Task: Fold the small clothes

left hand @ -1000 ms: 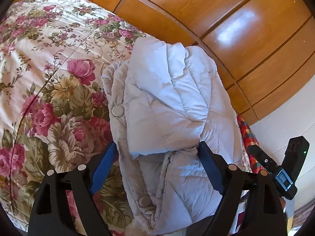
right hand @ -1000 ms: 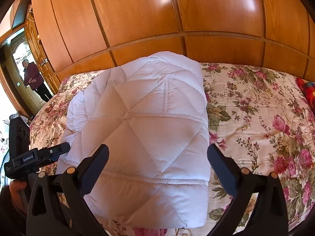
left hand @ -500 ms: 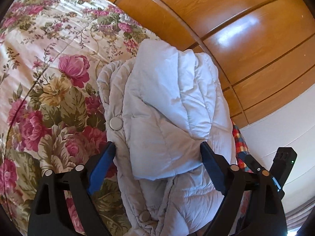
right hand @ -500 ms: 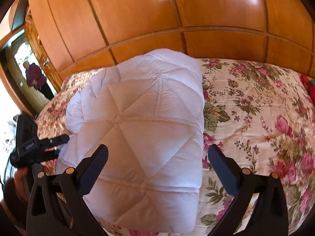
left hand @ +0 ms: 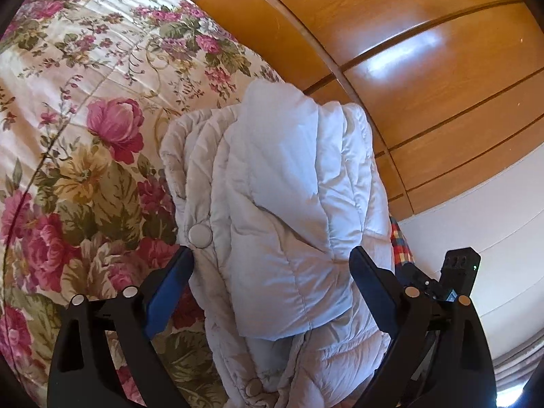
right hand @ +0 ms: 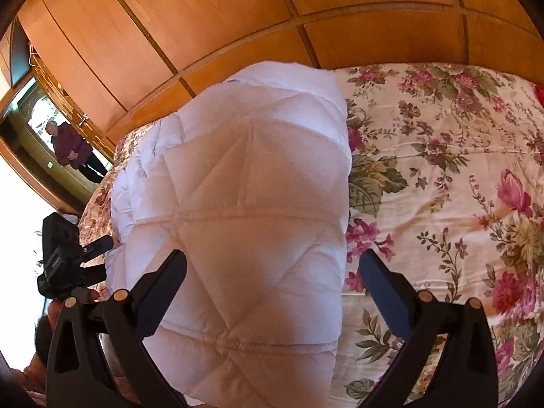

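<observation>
A small white quilted jacket (left hand: 285,224) lies folded into a bundle on the floral bedspread (left hand: 68,156), with round snap buttons along its left edge. It also shows in the right wrist view (right hand: 238,210) as a smooth quilted pad. My left gripper (left hand: 272,272) is open above the bundle's near end, its fingers on either side without touching. My right gripper (right hand: 272,272) is open over the jacket's near right part, holding nothing. The other gripper (right hand: 68,261) shows at the left of the right wrist view.
A wooden panelled wardrobe (right hand: 238,23) runs along the far side of the bed. A red checked cloth (left hand: 399,244) peeks out beside the jacket. A mirror (right hand: 68,146) at the left reflects a person. A white wall (left hand: 476,210) is at the right.
Both grippers have moved in over the jacket, which looks larger and nearer. The left view has tilted. The jacket itself has not moved, and both grippers have stayed open.
</observation>
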### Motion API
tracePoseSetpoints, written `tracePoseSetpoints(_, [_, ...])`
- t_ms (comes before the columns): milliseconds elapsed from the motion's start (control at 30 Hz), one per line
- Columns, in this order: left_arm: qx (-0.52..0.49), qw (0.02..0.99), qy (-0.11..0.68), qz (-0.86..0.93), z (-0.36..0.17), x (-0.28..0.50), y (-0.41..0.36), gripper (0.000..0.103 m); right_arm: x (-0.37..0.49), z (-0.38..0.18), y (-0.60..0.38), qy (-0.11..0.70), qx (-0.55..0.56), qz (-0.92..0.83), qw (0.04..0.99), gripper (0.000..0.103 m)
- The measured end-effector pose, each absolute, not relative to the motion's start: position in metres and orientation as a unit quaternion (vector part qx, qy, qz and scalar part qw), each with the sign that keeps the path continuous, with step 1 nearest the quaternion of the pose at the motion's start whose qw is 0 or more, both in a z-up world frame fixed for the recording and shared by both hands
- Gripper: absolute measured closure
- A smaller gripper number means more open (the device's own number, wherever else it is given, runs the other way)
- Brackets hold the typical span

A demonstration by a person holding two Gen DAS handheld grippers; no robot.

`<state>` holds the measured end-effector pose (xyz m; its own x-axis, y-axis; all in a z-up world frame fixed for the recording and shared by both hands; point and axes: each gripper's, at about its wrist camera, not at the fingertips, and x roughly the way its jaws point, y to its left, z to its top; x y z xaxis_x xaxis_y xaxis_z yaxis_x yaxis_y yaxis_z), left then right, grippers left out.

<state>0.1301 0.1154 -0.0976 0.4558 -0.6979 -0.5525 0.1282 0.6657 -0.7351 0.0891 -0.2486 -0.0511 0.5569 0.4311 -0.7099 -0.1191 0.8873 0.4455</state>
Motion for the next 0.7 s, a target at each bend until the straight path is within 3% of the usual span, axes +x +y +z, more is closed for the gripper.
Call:
tracePoseSetpoints(133, [-0.310, 0.790, 0.453, -0.271, -0.097, 0.136, 0.115, 0.011, 0.103, -0.058, -0.257, 0.452, 0.206, 0.184, 0.848, 0.002])
tracePoseSetpoints(400, [-0.405, 0.741, 0.449, -0.293, -0.117, 0.149, 0.142, 0.011, 0.146, -0.095, -0.281, 0.485, 0.298, 0.230, 0.789, 0.002])
tracePoseSetpoints(700, [-0.375, 0.729, 0.482, -0.309, -0.132, 0.165, 0.125, 0.009, 0.173, -0.122, -0.277, 0.502, 0.342, 0.306, 0.733, 0.002])
